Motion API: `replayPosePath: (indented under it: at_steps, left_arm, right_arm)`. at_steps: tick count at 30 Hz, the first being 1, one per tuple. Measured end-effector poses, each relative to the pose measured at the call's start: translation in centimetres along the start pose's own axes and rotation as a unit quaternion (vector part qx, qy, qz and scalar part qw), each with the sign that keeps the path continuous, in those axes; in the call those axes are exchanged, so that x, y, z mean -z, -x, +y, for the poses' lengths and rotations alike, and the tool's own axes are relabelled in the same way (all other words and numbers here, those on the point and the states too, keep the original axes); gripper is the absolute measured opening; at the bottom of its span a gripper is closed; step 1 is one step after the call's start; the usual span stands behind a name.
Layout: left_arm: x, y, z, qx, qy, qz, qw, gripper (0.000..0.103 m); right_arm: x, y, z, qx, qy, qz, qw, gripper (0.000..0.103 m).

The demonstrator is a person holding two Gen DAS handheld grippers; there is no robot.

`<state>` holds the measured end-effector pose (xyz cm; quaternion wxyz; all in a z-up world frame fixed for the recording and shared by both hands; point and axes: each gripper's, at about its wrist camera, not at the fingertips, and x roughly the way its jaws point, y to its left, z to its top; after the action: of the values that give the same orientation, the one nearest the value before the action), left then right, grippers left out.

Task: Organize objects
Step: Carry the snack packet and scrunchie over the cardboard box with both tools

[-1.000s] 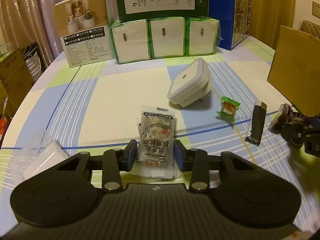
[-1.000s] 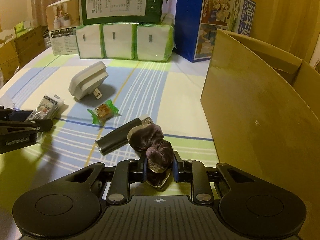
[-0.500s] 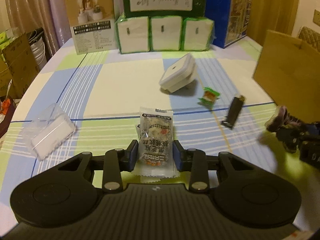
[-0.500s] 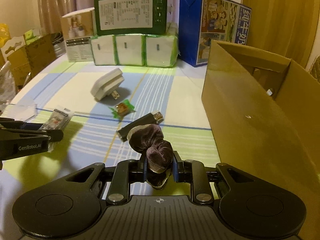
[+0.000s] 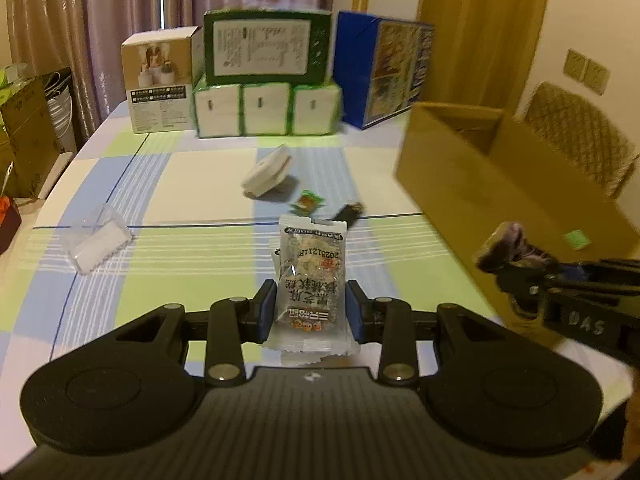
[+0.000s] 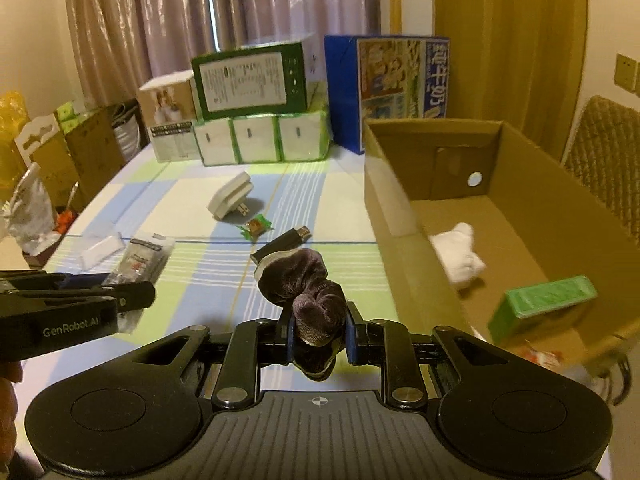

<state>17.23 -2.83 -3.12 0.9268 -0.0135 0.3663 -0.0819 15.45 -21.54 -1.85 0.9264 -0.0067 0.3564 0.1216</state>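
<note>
At the bottom centre of the left wrist view, the left gripper is pinching a clear snack packet by its lower half, its blue pads pressed against both edges so the printed top is standing up and forward, clear of the checked tablecloth. At the bottom centre of the right wrist view, the right gripper is clamping a brown velvet scrunchie, the soft fabric bunching up and spilling over above the pads. Both loads are being held off the table, which looks like a carry toward the open cardboard box filling the right side of that frame. Inside the box, a white cloth bundle and a green packet are lying on the floor, so this seems to be the collection spot. Further up the frame, mid-table, a dark stick-shaped item, a green-wrapped candy and a white plug adapter are waiting near one another, with a clear plastic case lying off to the left. At the far edge, stacked cartons and tissue packs are lined up in front of the curtain.
</note>
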Motion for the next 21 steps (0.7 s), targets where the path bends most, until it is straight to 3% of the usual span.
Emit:
replayPosePath:
  at_steps: [11,21]
  left_arm:
    - [2.1,8.1,-5.7,0.02,-0.023,-0.015,0.9994,0.031]
    - [3.2,10.3,-9.5,0.039,-0.04,-0.017,0.9983,0.031]
  right_arm:
    - [2.1,8.8,-1.7,0.018,0.0,-0.013,1.0,0.02]
    - [3.0,12.5,-4.2,0.043,0.001,-0.027,0.999,0.02]
